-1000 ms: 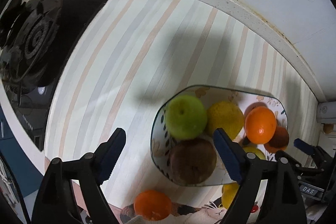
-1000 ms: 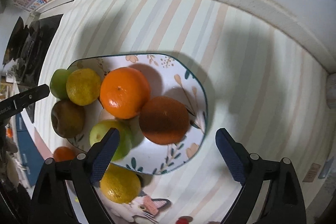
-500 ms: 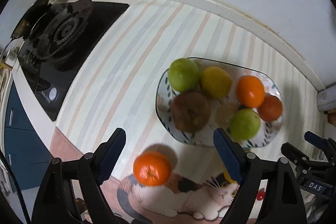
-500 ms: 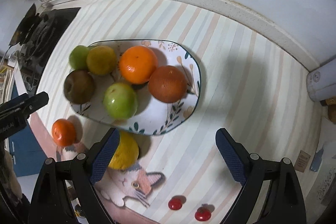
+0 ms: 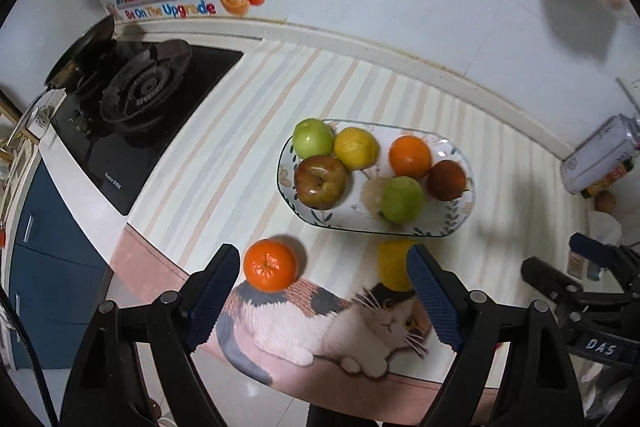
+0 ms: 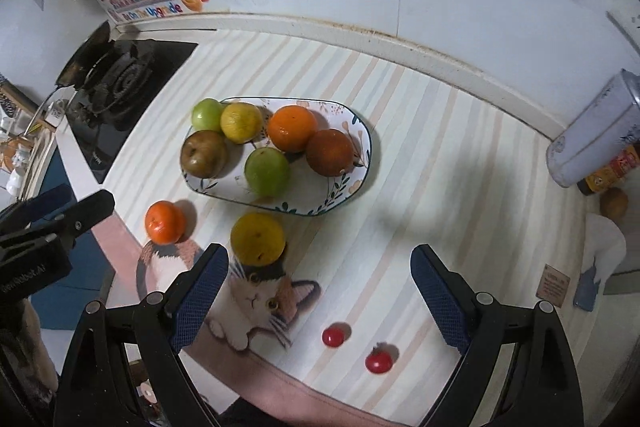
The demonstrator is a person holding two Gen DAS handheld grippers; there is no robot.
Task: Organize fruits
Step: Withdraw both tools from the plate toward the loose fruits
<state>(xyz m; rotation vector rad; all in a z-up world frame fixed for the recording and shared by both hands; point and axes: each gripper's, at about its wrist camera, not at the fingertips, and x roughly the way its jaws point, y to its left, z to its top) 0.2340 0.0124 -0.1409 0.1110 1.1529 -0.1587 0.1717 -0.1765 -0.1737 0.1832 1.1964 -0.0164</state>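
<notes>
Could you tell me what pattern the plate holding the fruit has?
White plate with leaf sprigs and a dark rim; right wrist view.

My left claw hangs above the bench with its two blue-padded fingers spread wide, gripping nothing. My right claw hangs the same way, fingers wide apart and empty. The two sit side by side, each showing at the edge of the other's view.

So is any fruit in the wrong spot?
Yes. An orange, a yellow fruit and two small red fruits lie on the mat, outside the plate that holds six others.
</notes>
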